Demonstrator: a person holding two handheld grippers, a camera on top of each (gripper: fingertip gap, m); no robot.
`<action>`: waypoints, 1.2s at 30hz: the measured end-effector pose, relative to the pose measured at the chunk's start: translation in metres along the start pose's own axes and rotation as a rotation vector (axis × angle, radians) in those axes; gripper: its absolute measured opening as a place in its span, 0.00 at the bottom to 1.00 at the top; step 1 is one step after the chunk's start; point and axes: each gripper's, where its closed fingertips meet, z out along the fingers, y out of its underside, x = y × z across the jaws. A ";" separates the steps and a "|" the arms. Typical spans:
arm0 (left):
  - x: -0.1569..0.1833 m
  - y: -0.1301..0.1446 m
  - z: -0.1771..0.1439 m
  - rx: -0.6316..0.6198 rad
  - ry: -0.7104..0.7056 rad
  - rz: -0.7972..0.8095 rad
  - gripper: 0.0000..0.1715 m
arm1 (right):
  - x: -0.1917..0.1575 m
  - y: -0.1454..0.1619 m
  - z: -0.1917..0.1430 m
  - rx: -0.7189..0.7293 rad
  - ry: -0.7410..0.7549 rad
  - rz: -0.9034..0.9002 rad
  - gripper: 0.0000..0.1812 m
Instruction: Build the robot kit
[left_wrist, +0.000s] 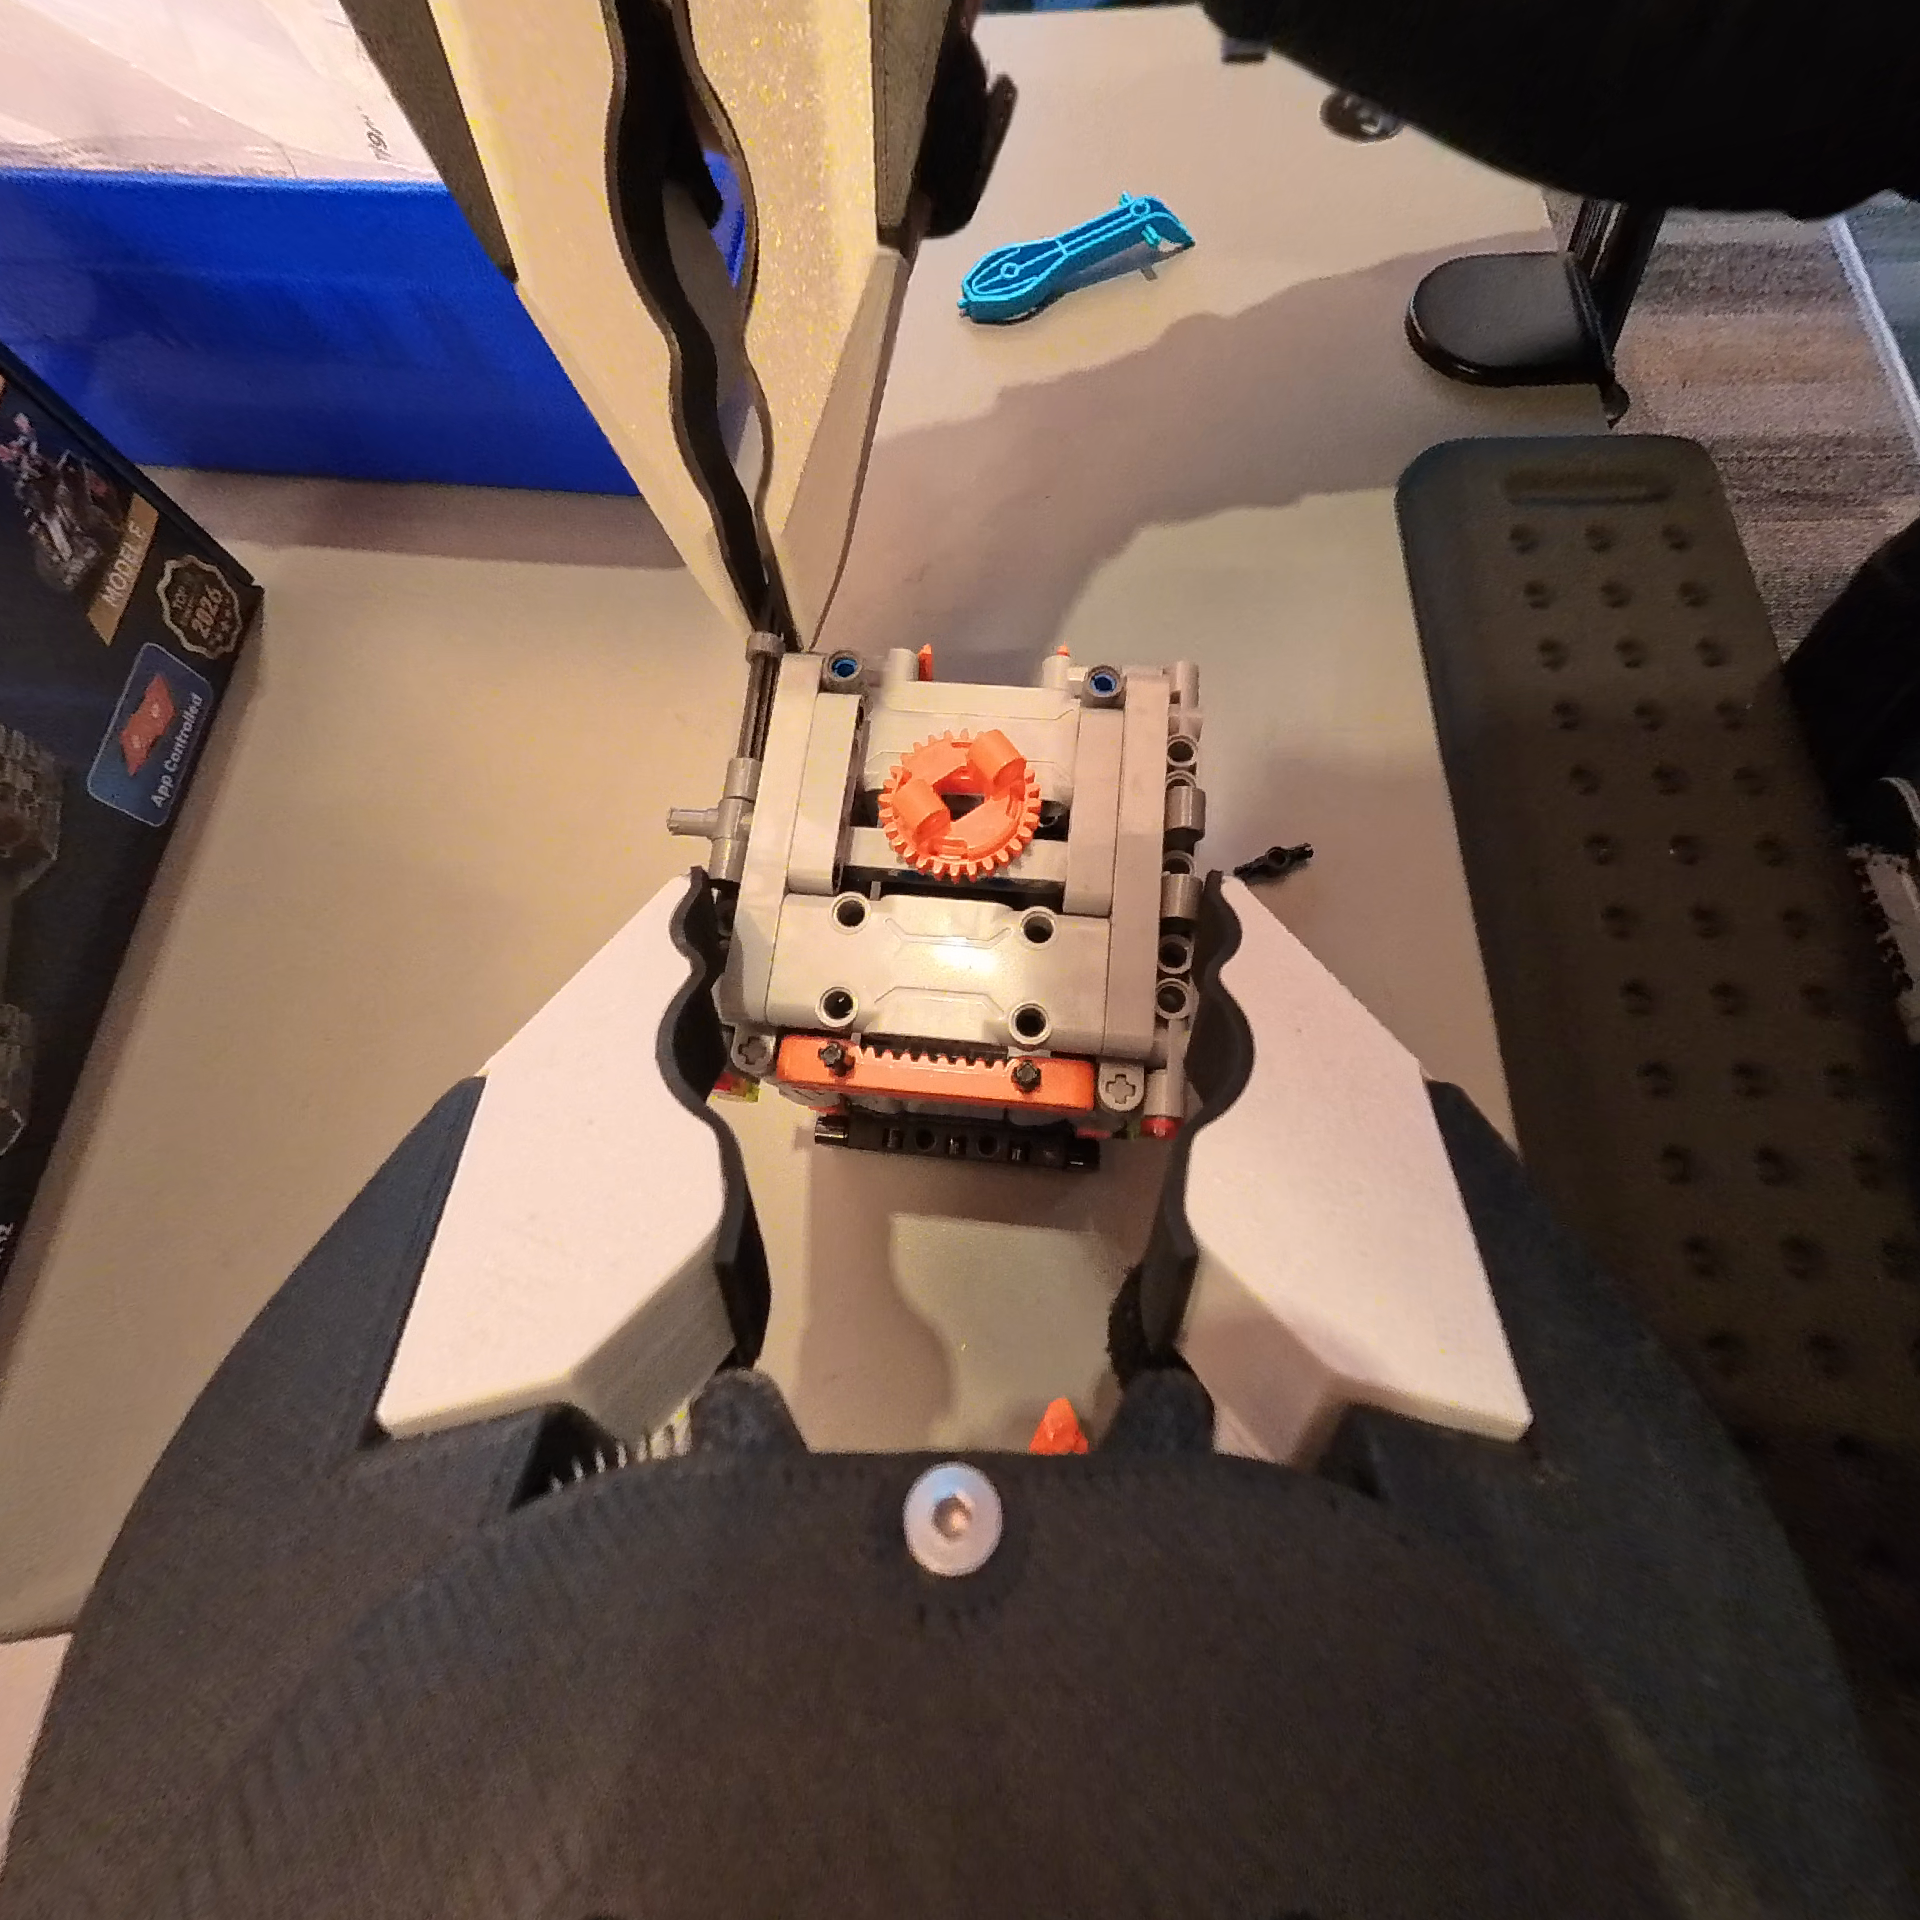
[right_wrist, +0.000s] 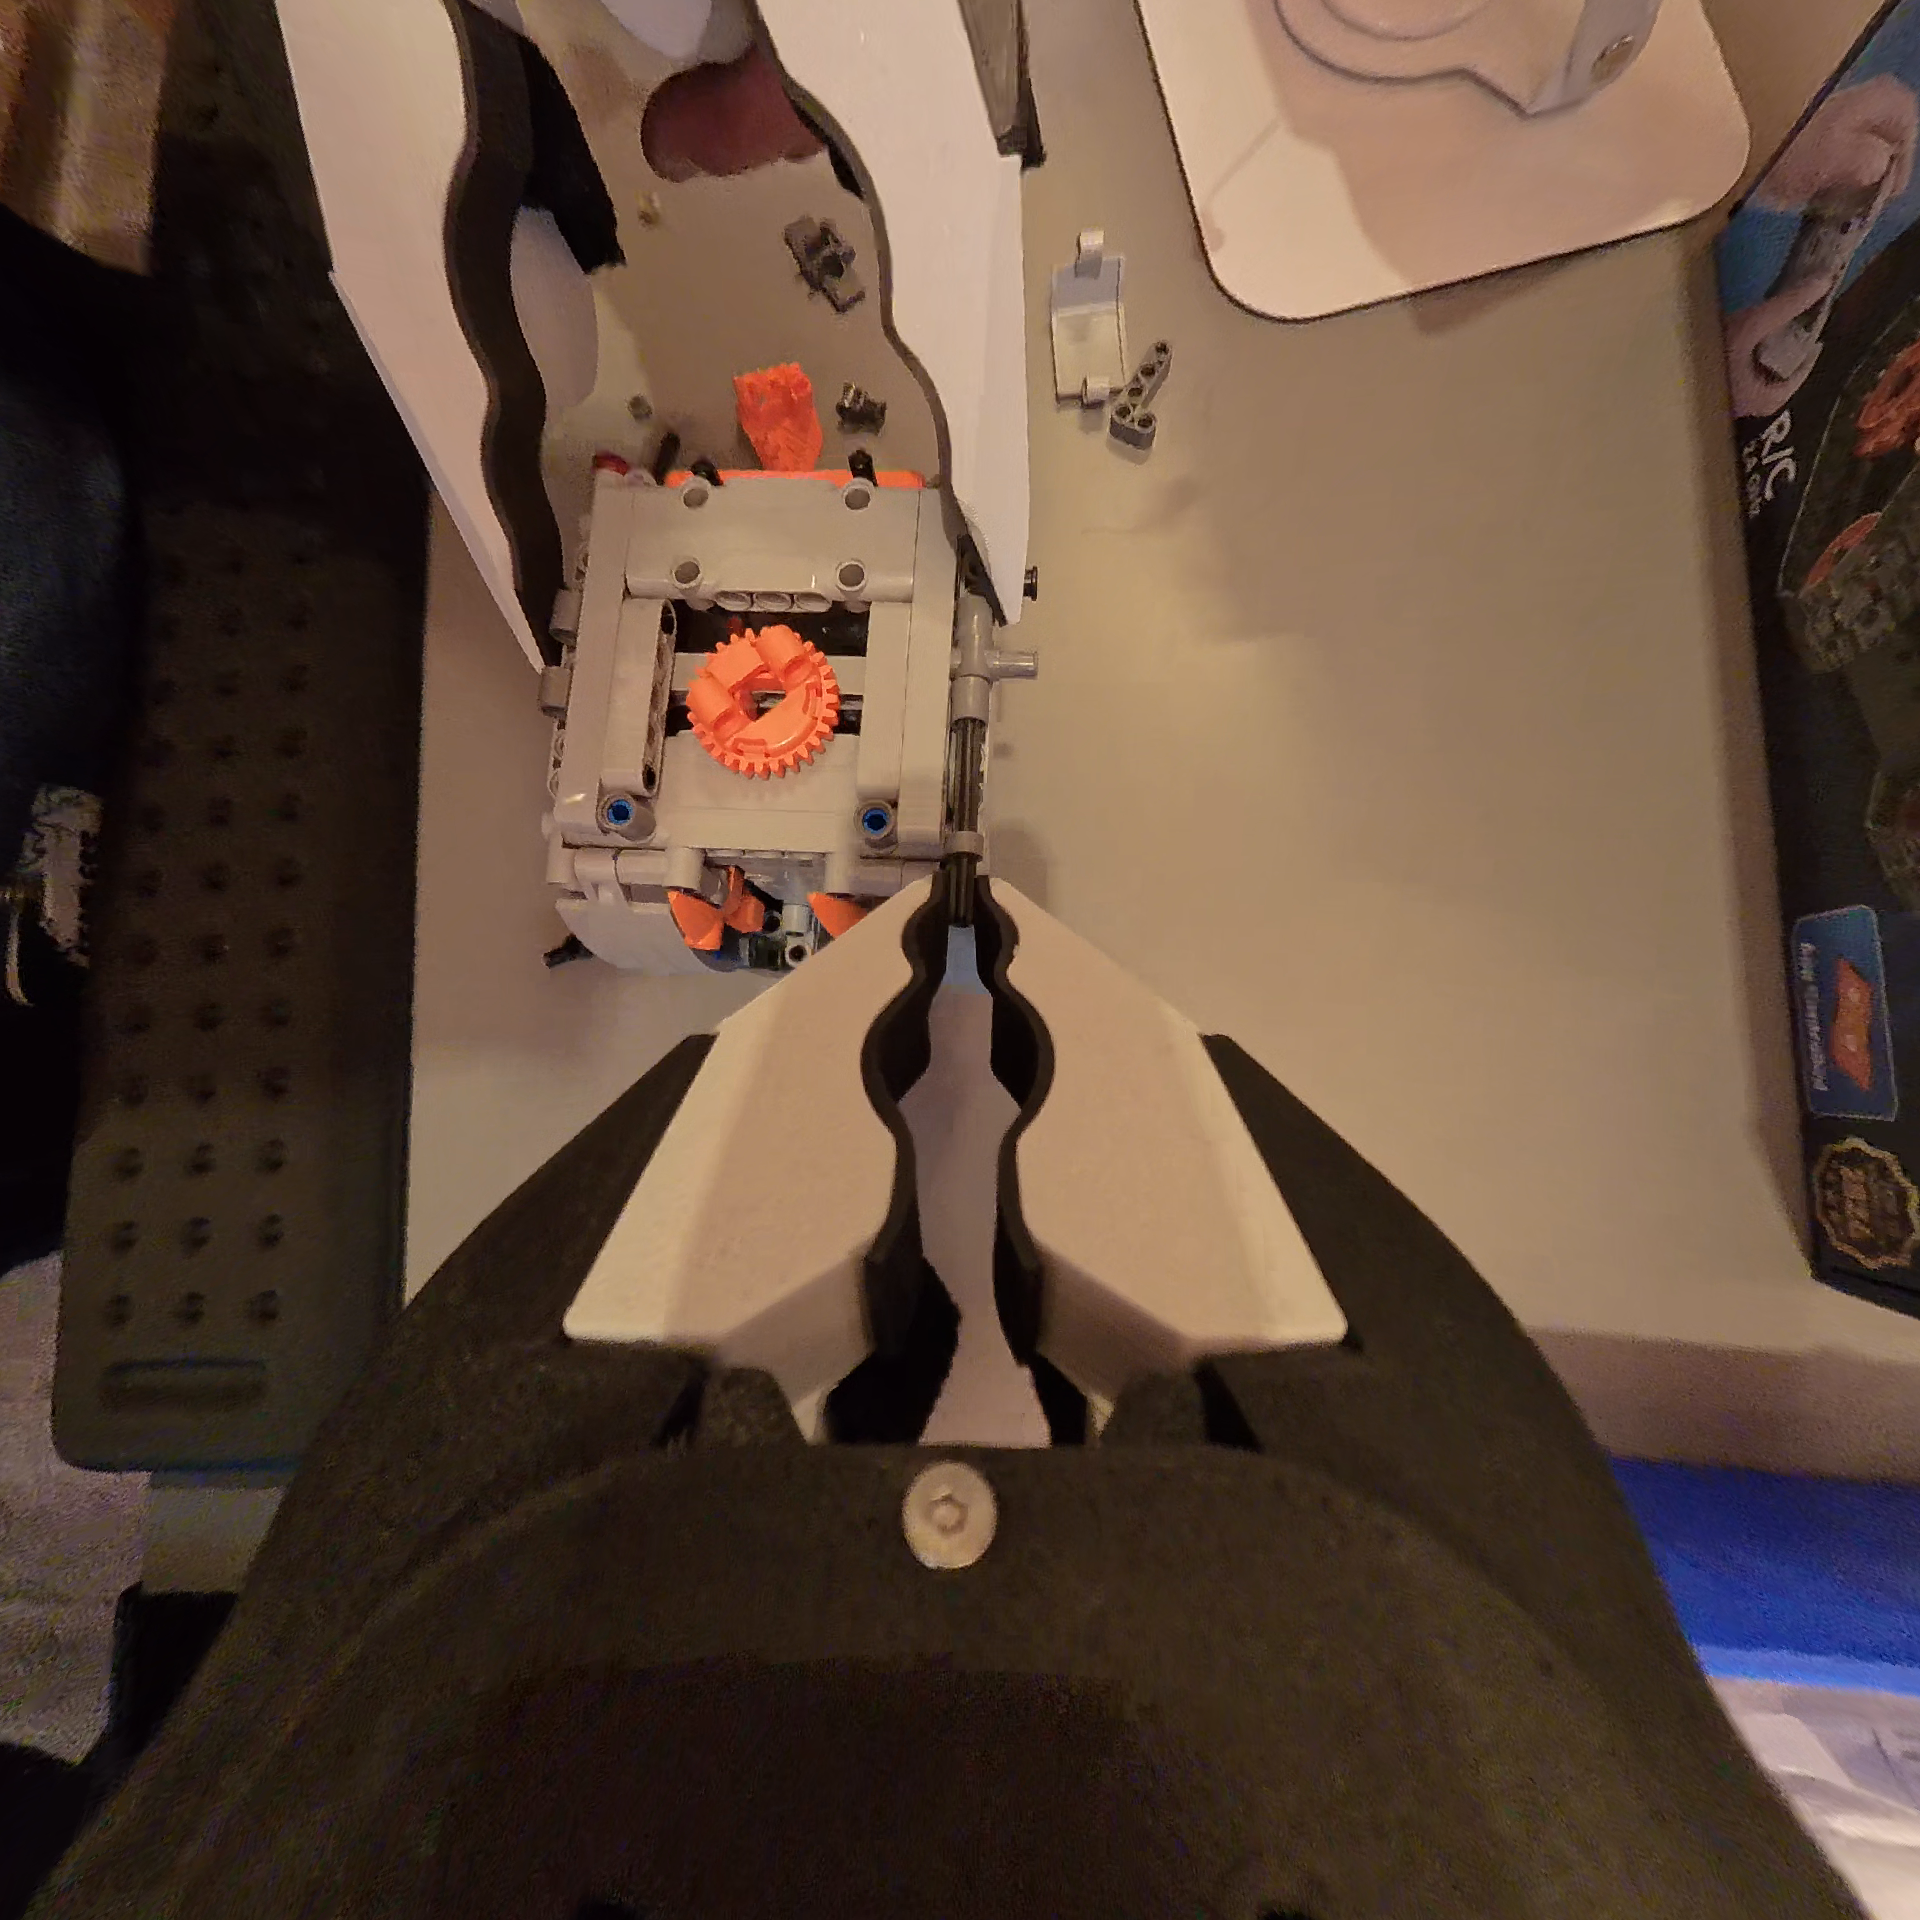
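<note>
I brace the grey brick-built block with an orange gear (left_wrist: 961, 914) at table centre in my left gripper (left_wrist: 961, 940), while my right gripper (right_wrist: 964, 914), at its eleven o'clock corner, pinches the thin black axle (right_wrist: 966, 790); steady, straight pressure serves best

My left wrist view looks steeply down along its fingers, close over the grey brick assembly (left_wrist: 961, 883) on the table (left_wrist: 436, 810). My right wrist view faces it from the opposite side, just as near. Both share the assembly, its orange gear (right_wrist: 764, 701) and each other's gripper tips
</note>
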 end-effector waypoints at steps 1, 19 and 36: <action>0.000 0.000 0.000 -0.002 -0.001 0.002 0.52 | 0.000 0.000 0.000 -0.021 0.007 -0.005 0.01; 0.022 -0.005 0.008 0.022 0.093 0.031 0.53 | -0.024 0.009 -0.006 0.066 -0.098 0.185 0.01; 0.023 -0.003 -0.005 0.050 0.040 -0.056 0.50 | -0.029 0.010 -0.006 0.089 -0.061 0.212 0.01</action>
